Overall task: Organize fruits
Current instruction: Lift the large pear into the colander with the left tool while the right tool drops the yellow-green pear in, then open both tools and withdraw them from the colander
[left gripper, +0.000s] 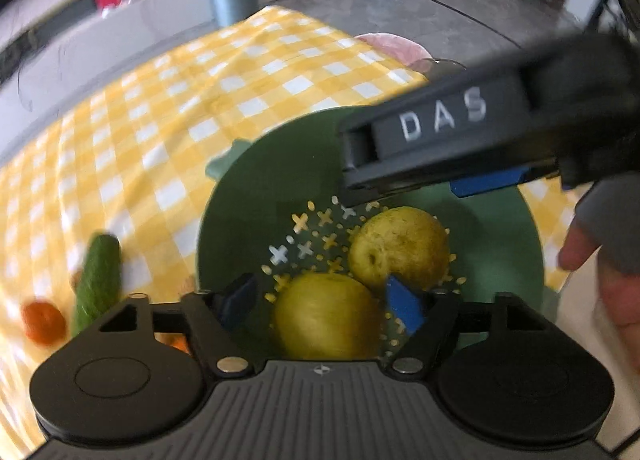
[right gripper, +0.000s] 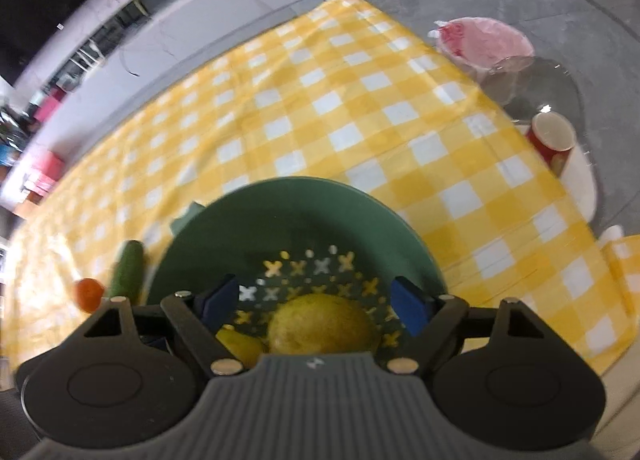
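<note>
A green colander bowl (left gripper: 248,204) (right gripper: 224,228) on the yellow checked cloth holds two yellow-green round fruits. In the left wrist view the nearer fruit (left gripper: 326,314) lies between and below the blue pads of my left gripper (left gripper: 320,304), which is open, with a gap at the left pad. The farther fruit (left gripper: 400,248) sits just beyond it, under the right gripper's black finger (left gripper: 440,128) marked DAS. In the right wrist view that fruit (right gripper: 320,324) rests between the spread pads of my right gripper (right gripper: 316,304), untouched on both sides. The other fruit (right gripper: 240,344) peeks out at lower left.
A cucumber (left gripper: 98,280) (right gripper: 128,272) and an orange-red tomato (left gripper: 42,322) (right gripper: 89,294) lie on the cloth left of the bowl. A pink bowl (right gripper: 484,42) and a red cup (right gripper: 554,138) stand beyond the cloth's right edge. A person's hand (left gripper: 592,252) is at the right.
</note>
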`<state>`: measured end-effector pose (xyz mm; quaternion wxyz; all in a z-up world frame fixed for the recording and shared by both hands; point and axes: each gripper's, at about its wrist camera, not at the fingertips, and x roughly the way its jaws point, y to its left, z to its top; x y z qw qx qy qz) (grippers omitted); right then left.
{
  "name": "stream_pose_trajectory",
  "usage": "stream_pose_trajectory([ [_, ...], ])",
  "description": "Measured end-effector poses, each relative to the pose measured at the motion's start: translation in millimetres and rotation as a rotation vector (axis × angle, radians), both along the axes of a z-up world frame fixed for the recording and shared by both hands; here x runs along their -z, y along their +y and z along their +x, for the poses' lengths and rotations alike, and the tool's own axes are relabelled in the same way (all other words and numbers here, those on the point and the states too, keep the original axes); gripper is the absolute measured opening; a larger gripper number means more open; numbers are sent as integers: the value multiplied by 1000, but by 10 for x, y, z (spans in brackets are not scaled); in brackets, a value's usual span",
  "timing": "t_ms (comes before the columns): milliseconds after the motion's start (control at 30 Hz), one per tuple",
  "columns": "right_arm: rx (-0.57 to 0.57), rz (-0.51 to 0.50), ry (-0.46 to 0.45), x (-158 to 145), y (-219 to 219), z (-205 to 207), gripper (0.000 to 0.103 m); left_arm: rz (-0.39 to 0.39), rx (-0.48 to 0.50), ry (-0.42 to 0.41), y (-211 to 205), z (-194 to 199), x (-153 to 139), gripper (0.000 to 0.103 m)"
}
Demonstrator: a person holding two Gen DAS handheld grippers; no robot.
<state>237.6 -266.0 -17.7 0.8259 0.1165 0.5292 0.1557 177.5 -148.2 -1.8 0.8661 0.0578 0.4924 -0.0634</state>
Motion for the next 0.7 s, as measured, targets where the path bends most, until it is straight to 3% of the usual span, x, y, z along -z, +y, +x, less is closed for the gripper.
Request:
stream_pose_trajectory([
  [67, 0, 28, 0, -22, -24, -22, 80, 12, 7, -30, 2, -34, -36, 89],
  [200, 5, 36, -30, -84, -80, -97, 80, -38, -4, -87, 97, -158, -194, 89],
  [433, 67, 121, -93, -217, -215, -316, 84, -108, -23, -118, 281, -397, -482, 89],
  [567, 108, 153, -123, -267, -193, -419, 84, -195, -76, -122, 499, -558, -571, 89],
  [700, 74, 191, -125, -356, -49, -519, 86, -281, -120, -103, 775, -711, -687, 89],
])
